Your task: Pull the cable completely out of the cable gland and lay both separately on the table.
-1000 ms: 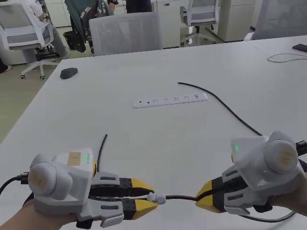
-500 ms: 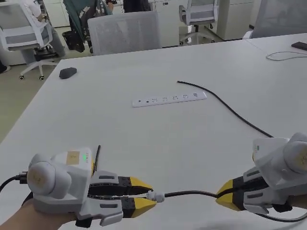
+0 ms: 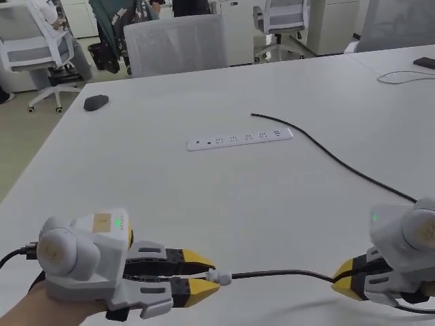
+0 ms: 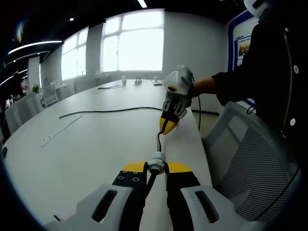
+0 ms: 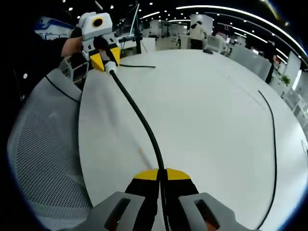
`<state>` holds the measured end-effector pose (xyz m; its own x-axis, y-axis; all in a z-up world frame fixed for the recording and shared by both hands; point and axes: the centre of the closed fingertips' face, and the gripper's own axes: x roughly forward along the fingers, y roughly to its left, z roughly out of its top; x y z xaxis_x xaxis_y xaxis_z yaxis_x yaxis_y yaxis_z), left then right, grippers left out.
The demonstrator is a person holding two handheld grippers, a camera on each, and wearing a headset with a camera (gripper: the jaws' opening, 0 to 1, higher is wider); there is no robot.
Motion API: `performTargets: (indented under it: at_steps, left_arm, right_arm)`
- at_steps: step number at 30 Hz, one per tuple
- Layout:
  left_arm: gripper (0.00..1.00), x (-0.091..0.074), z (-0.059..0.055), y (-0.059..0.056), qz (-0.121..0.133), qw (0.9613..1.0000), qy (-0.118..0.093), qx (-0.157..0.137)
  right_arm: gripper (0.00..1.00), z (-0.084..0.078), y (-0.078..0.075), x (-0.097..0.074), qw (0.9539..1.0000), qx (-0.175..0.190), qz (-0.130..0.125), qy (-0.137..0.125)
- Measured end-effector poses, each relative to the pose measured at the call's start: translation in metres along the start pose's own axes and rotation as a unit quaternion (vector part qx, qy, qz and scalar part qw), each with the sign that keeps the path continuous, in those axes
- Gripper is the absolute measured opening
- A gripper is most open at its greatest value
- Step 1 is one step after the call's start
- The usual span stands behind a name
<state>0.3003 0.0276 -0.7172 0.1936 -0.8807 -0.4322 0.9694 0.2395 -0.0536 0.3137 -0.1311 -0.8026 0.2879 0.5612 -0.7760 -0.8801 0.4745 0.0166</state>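
Observation:
A small white cable gland [image 3: 217, 276] sits at the tips of my left gripper [image 3: 207, 276], which is shut on it near the table's front edge; in the left gripper view the cable gland [image 4: 156, 161] stands between the yellow tips. A black cable [image 3: 282, 274] runs out of the gland to the right into my right gripper [image 3: 338, 286], which is shut on it. In the right gripper view the cable [image 5: 139, 115] stretches taut from my right gripper [image 5: 161, 174] to the left gripper [image 5: 107, 63]. Both grippers hover just above the white table [image 3: 224, 197].
A white power strip [image 3: 240, 140] lies mid-table, with its black cord [image 3: 333, 158] trailing right. A dark mouse [image 3: 96, 102] rests far left. Office chairs [image 3: 175, 43] stand beyond the table's far edge. A grey mesh chair [image 5: 43, 144] is close beside the table.
My right gripper has drawn away to the right, and the stretch of cable between the two grippers has grown longer. The left gripper and gland have stayed in place.

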Motion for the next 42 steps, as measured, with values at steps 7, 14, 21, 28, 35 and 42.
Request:
performTargets:
  at_steps: [7,14,21,28,35,42]
  left_arm:
    - [0.15,0.0,0.001,0.002,0.004,1.0,0.0,-0.001]
    - [0.15,-0.001,0.0,0.007,0.012,0.9999,0.003,-0.002]
    - [0.15,-0.001,0.0,0.007,0.013,0.9999,0.005,0.003]
    - [0.15,0.001,0.0,0.004,0.008,0.9999,0.006,0.002]
    - [0.15,0.001,0.002,0.001,0.006,0.9999,0.005,0.007]
    - [0.15,0.002,0.005,-0.003,0.0,0.9999,0.002,0.012]
  right_arm:
    - [0.0,-0.004,0.0,0.0,0.9991,0.037,0.018,0.004]
    - [0.17,0.01,-0.003,-0.004,0.9987,0.045,0.013,-0.02]
    - [0.23,0.052,0.018,-0.006,0.9966,0.026,0.042,-0.066]
    - [0.2,0.104,0.058,-0.004,0.9908,-0.017,0.095,-0.096]
    - [0.2,0.133,0.077,0.011,0.9863,-0.054,0.114,-0.106]
    - [0.11,0.135,0.085,0.022,0.9849,-0.084,0.121,-0.091]
